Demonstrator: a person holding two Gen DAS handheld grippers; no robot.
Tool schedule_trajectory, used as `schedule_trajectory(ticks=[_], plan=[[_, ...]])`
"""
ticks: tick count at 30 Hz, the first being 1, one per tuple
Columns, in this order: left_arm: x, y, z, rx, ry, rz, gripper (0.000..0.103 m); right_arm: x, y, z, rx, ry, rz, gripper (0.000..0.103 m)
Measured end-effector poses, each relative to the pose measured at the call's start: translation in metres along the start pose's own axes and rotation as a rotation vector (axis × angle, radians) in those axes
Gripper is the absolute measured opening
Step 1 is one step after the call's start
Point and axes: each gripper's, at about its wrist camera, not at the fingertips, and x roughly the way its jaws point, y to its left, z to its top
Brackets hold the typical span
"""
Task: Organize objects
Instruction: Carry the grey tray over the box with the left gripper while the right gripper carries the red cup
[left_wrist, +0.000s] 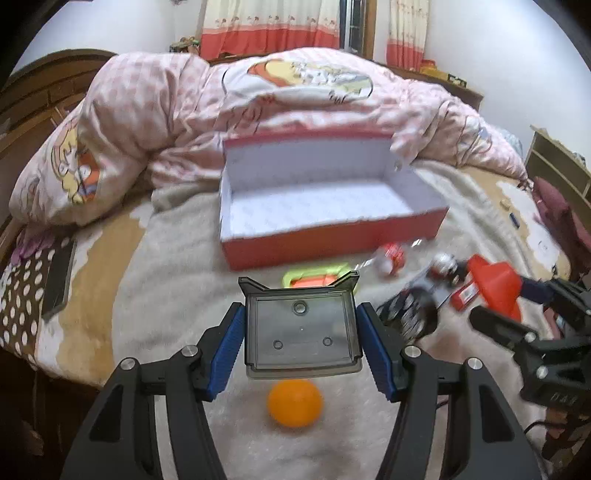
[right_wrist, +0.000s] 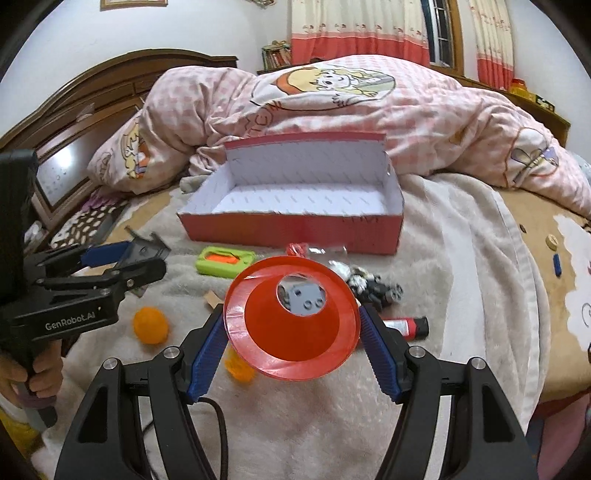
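My left gripper is shut on a smoky clear plastic tray, held above the bed; it also shows in the right wrist view. My right gripper is shut on a red funnel, also seen from the left wrist view. An open red box with a white inside lies ahead on the blanket. An orange ball lies below my left gripper. A green and orange case, a red tube and small toys lie before the box.
A pink quilt is heaped behind the box. A wooden headboard stands at the left. A phone lies at the bed's left edge. Small bits lie on the right of the bed.
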Motion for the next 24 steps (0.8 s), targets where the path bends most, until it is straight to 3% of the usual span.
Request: schedule_trajectory(ticks=[4,9,16,19,24], plan=[[-0.01,-0.005,0.024,0.004,-0.052,0.0,0.061,-0.007,0.001,0.024,-0.007,0.003,0.044,0.071],[-0.003,-0.004,0.059,-0.017,-0.071,0.005,0.061,-0.007,0.003,0.061,-0.035,-0.015,0.029,0.071],[0.046,0.004,0.087,-0.055,-0.002,-0.011,0.061,0.034,-0.005,0.092,-0.022,-0.006,0.026,0.071],[0.075,0.007,0.096,-0.053,0.044,-0.015,0.061,0.06,-0.015,0.103,0.005,0.026,0.052,0.071],[0.114,0.01,0.108,-0.055,0.091,-0.001,0.061,0.108,-0.025,0.12,0.007,0.093,0.02,0.071]])
